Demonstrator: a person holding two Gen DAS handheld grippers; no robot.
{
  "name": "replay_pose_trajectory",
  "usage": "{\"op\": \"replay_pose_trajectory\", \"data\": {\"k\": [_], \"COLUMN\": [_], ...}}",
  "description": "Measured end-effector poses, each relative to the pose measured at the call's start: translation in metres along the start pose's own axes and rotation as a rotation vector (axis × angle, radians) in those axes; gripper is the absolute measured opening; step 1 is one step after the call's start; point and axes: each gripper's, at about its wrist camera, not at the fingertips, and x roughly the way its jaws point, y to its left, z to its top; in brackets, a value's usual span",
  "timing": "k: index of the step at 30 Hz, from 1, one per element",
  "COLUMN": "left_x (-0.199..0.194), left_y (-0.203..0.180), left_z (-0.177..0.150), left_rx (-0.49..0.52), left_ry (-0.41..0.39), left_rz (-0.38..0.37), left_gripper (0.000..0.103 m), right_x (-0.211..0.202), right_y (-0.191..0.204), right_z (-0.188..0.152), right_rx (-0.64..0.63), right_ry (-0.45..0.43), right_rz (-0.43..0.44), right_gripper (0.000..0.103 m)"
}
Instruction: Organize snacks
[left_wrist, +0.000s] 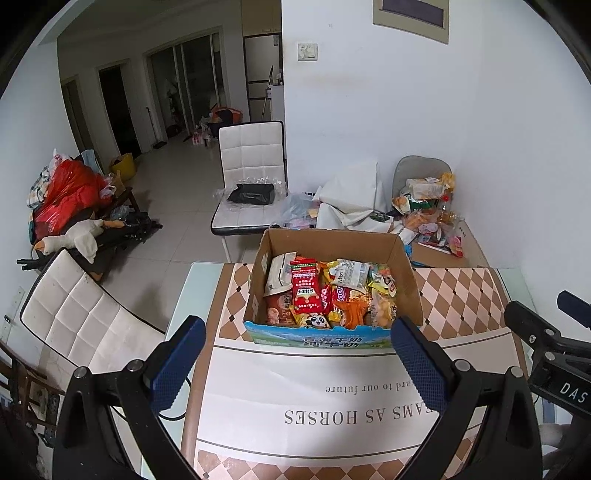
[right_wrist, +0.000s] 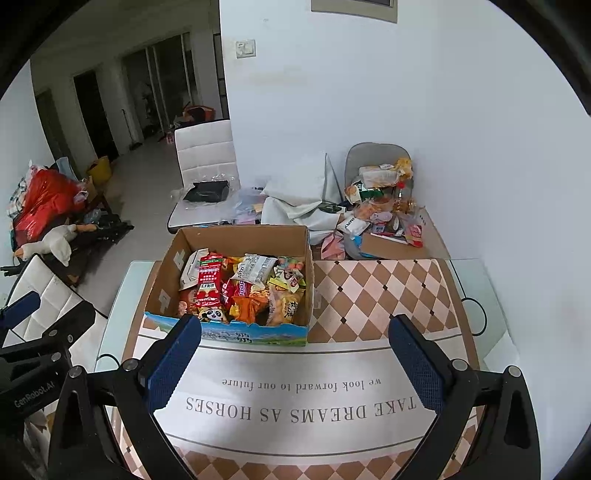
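Cardboard is what I see first: an open box (left_wrist: 334, 291) stands on the bench (right_wrist: 373, 295), on a mat (left_wrist: 321, 410) with a diamond pattern and printed words. The box is full of snacks (right_wrist: 243, 291) in bright packets: a red one (left_wrist: 306, 290) stands upright near the left side, a white one (left_wrist: 349, 275) lies on top behind it, and a packet with a panda face (left_wrist: 317, 320) leans on the front wall.

My left claw (left_wrist: 297, 367) is spread wide and grasps nothing; it hovers over the mat just before the box. My right claw (right_wrist: 295, 363) is also spread wide and empty, at the same height, with the box to its front left. In the left view I see the right claw at the right edge.

Behind the bench, a second pile of snacks (right_wrist: 384, 206) lies on and around a lower carton (right_wrist: 399, 249) near the wall, well apart from the box. A white chair (left_wrist: 251, 173) stands beyond the bench.
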Motion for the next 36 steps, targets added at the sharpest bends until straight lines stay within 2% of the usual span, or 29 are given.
{"op": "replay_pose_trajectory", "data": {"k": [36], "left_x": [-0.0067], "left_y": [-0.0082], "left_z": [0.0080], "left_rx": [0.005], "left_ry": [-0.007], "left_rz": [-0.006], "left_gripper": [0.103], "right_x": [-0.0044], "right_y": [-0.0015], "right_z": [0.0050], "right_rx": [-0.014], "right_ry": [0.004], "right_rz": [0.021], "right_gripper": [0.103]}}
